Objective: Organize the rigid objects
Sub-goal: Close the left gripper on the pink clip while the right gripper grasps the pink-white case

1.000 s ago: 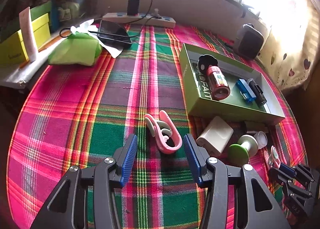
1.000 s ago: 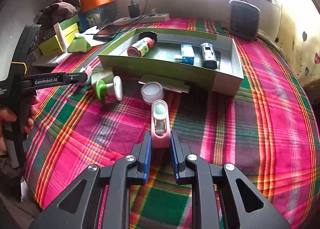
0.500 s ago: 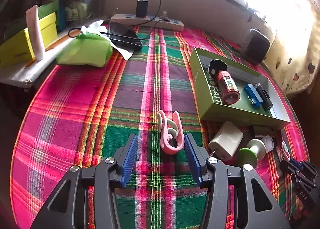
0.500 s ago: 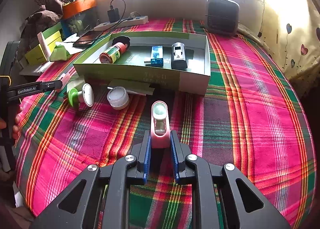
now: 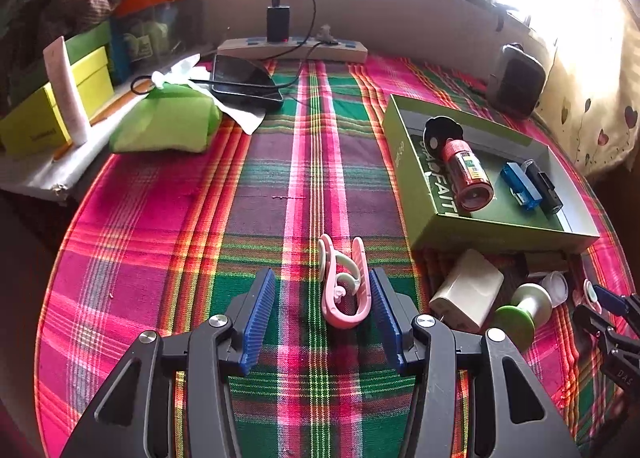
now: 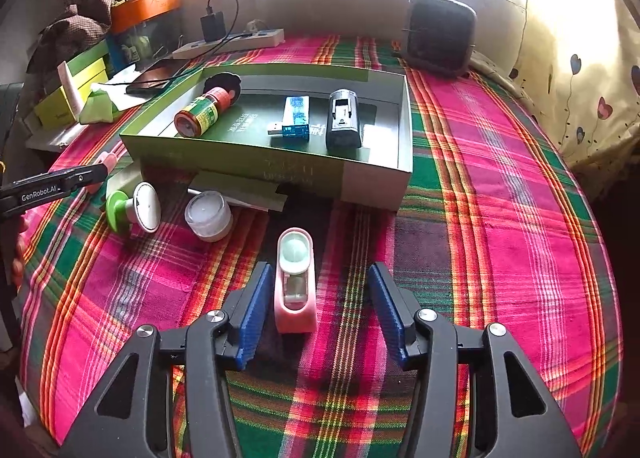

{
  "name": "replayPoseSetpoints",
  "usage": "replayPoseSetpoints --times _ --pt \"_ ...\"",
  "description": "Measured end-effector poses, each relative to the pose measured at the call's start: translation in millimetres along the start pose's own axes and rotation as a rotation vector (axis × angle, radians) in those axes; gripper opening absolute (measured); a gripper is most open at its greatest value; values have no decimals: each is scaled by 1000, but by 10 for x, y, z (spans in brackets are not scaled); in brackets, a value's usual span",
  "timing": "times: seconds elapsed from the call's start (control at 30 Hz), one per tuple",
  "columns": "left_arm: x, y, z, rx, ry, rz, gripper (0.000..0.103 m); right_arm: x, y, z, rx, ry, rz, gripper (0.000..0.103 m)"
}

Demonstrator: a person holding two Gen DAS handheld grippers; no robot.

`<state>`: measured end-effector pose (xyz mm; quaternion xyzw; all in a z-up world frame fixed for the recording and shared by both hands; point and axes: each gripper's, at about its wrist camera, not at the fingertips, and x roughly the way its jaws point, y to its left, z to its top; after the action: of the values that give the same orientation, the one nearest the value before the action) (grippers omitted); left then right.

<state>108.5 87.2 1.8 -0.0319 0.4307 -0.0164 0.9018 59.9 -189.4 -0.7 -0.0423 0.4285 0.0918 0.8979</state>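
The right hand-held gripper [image 6: 316,310] has let go of the pink case [image 6: 295,281] and now stands wide open around it. The left hand-held gripper [image 5: 322,318], also open, has moved closer around the pink clip [image 5: 344,284] on the plaid surface [image 5: 160,226].

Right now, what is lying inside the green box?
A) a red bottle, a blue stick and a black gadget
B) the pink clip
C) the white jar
A: the green box holds the red bottle, blue stick and black gadget.
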Motion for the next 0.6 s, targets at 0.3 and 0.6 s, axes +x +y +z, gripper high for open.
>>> replayPoseSetpoints --times 0.3,0.6 --pt "14 4 15 5 -10 13 45 34 -10 36 6 1 -5 51" --pt "4 52 15 -18 -14 12 27 25 -24 30 5 -4 3 42"
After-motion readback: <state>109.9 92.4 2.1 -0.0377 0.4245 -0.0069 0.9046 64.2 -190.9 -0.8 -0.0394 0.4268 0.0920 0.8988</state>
